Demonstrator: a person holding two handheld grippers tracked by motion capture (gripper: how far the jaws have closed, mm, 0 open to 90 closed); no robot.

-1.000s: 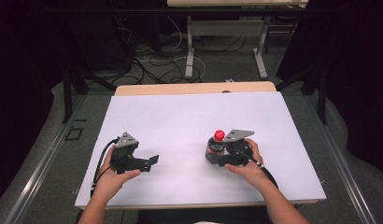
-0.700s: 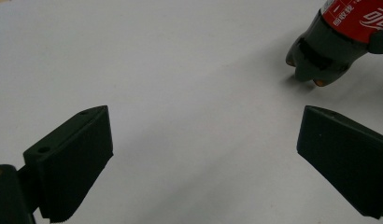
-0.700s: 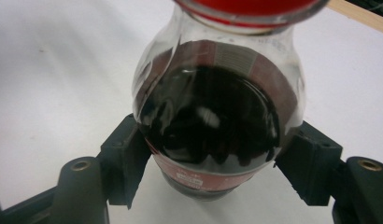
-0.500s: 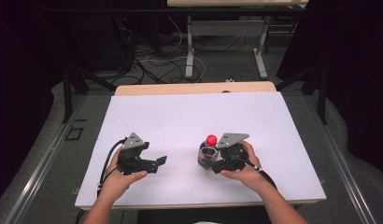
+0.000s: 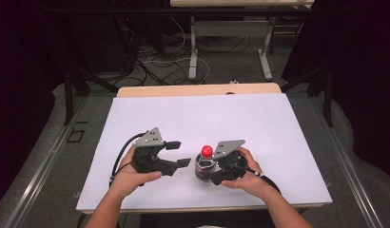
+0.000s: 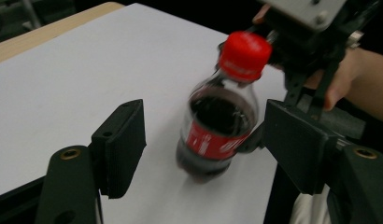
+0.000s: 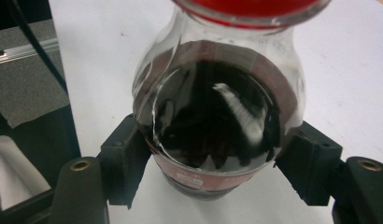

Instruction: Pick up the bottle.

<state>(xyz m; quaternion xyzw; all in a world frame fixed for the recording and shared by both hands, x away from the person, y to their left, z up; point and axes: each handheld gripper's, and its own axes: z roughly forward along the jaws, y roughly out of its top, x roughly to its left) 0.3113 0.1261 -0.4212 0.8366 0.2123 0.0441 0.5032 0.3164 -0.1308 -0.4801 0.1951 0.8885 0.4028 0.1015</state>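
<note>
A small cola bottle [image 5: 205, 165] with a red cap [image 5: 207, 151] stands upright on the white table top [image 5: 231, 118]. My right gripper [image 5: 204, 174] is shut on its lower body. In the right gripper view both pads press the sides of the bottle [image 7: 217, 121] near its red label, with the right gripper [image 7: 217, 175] level with the table. My left gripper [image 5: 180, 154] is just left of the bottle, its jaws pointing at it. They have just been closing, with nothing between them. In the left gripper view the bottle [image 6: 217, 126] is a little ahead of the left gripper [image 6: 206, 142].
The white sheet covers a wooden table whose far edge [image 5: 198, 90] shows as a tan strip. Beyond it lie floor cables [image 5: 150, 61] and table legs [image 5: 193, 47]. A cable [image 5: 121, 154] trails from the left gripper.
The left gripper has moved right towards the bottle and lifted, and its jaws have narrowed. The right gripper has carried the bottle a little to the left.
</note>
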